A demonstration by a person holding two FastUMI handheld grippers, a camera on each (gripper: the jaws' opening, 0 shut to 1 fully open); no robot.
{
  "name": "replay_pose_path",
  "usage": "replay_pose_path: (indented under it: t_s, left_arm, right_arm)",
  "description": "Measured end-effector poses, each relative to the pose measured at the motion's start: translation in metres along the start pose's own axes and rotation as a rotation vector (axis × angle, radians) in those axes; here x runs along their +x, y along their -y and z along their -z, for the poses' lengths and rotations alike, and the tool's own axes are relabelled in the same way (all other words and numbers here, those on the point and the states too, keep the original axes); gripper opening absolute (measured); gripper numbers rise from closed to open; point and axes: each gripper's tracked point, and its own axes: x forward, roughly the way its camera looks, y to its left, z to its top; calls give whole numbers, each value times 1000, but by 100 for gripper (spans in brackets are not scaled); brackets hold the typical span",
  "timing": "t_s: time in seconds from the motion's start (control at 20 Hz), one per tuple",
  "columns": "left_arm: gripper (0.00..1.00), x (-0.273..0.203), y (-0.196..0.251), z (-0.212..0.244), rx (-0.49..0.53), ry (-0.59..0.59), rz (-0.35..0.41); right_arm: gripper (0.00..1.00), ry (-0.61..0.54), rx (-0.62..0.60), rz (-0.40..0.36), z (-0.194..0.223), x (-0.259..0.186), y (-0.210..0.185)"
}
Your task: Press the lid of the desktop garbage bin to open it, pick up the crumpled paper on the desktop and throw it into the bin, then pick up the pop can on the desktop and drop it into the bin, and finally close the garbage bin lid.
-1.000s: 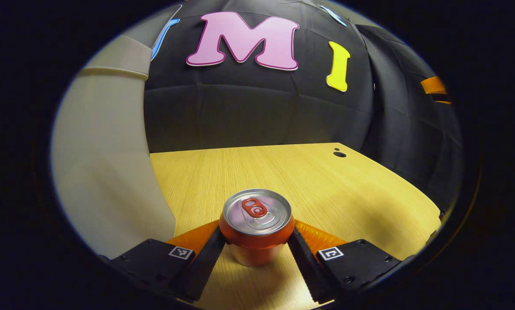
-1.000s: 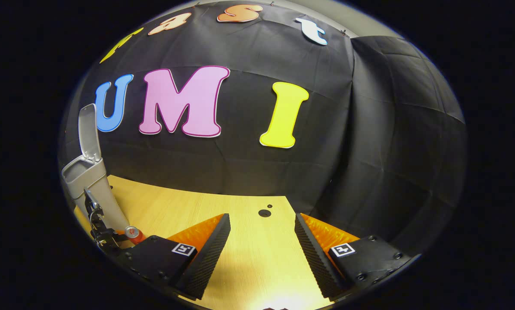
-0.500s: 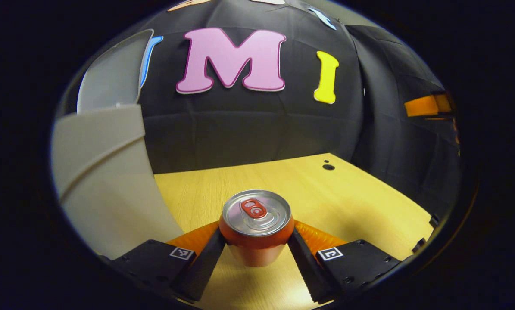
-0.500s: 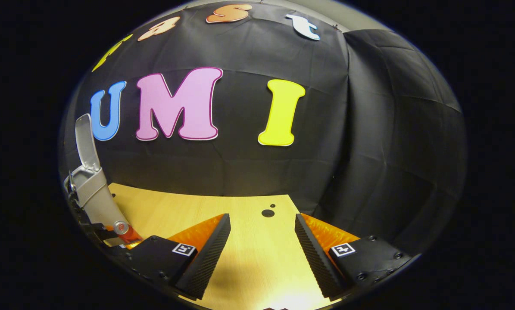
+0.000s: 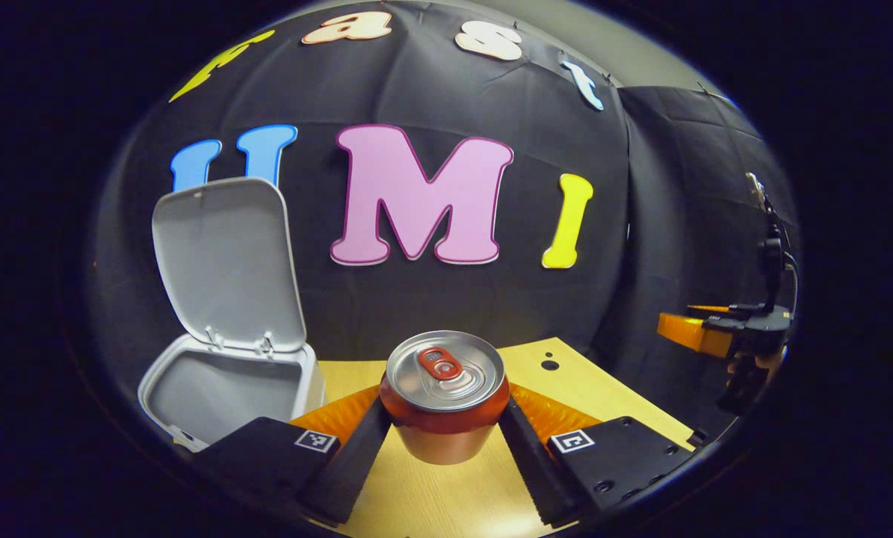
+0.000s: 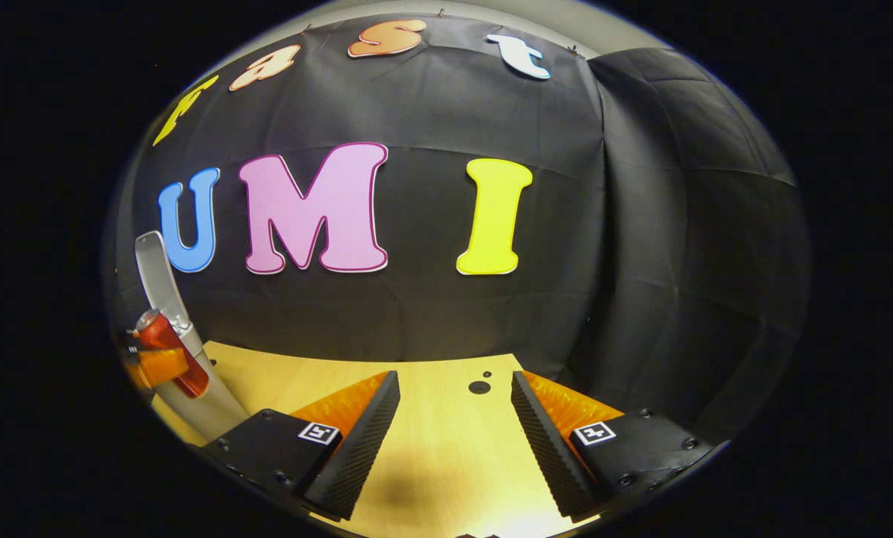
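My left gripper [image 5: 446, 448] is shut on a red pop can [image 5: 445, 396] with a silver top, held upright above the wooden table [image 5: 566, 381]. To its left stands the grey garbage bin [image 5: 222, 388] with its lid [image 5: 226, 261] swung up and open. In the right gripper view the same can [image 6: 168, 353] hangs high by the bin [image 6: 207, 407] at the far left. My right gripper [image 6: 457, 433] is open over the table with nothing between its fingers. It also appears far right in the left gripper view as the other gripper [image 5: 722, 332].
The black cloth wall closes the back and right of the table. Two small dark holes [image 6: 480, 386] mark the tabletop near its far edge. A hand [image 5: 745, 373] holds the distant gripper.
My left gripper has lifted the can off the table to about the height of the bin's rim, so the open bin and lid now show beside it. The right gripper stayed nearly still.
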Motion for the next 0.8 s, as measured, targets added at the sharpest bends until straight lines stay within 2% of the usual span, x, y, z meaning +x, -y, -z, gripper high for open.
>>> replay_pose_path:
  t_s: [0.2, 0.4, 0.5, 0.6, 0.8]
  left_arm:
    - [88, -15, -47, -51, 51, 72, -95]
    - [88, -31, -107, -62, 84, 87, -206]
    - [88, -31, -138, -49, 55, 71, -258]
    - [88, -25, -166, -17, 12, 24, -296]
    - [89, -18, -195, 34, -8, -80, -320]
  right_arm:
    - [97, 12, 37, -21, -14, -2, -13]
    - [97, 52, 52, -46, -33, 0, -28]
    - [97, 57, 45, -55, -36, -1, -32]
    - [97, 55, 41, -60, -33, -3, -34]
    - [97, 29, 22, -62, -20, -7, -34]
